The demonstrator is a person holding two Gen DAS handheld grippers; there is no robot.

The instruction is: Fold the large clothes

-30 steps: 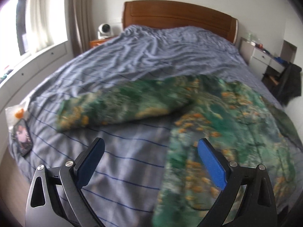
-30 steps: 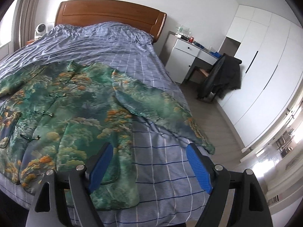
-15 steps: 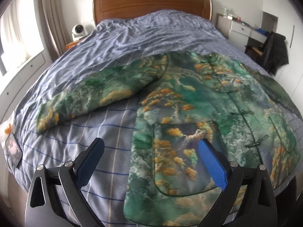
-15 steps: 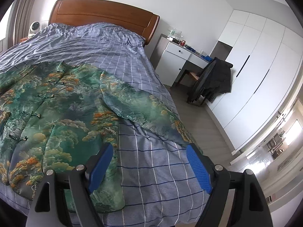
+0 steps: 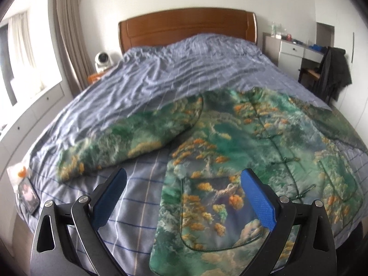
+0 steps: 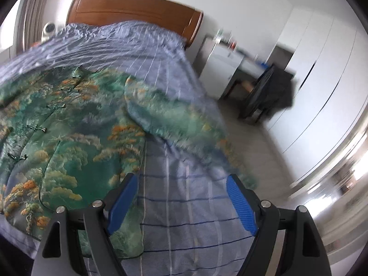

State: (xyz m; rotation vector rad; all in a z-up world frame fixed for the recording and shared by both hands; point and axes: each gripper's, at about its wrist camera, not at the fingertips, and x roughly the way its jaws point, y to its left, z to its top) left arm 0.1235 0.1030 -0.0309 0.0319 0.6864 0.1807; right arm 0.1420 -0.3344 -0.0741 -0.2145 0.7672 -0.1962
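Note:
A large green jacket with an orange and white landscape print lies spread flat, front up, on the bed; it also shows in the right wrist view. Its left sleeve stretches out to the left, its right sleeve toward the bed's right edge. My left gripper is open and empty above the jacket's lower left hem and pocket. My right gripper is open and empty above the bedcover between the jacket's right hem and the right sleeve cuff.
The bed has a blue checked cover and a wooden headboard. A phone-like item and a plastic bag lie at the bed's left corner. A white desk and a chair with a dark coat stand on the right.
Both grippers shifted over the bed's foot: the left view pulled back slightly and swung left, the right view tilted and swung toward the right sleeve. Both stay open; the jacket has not moved.

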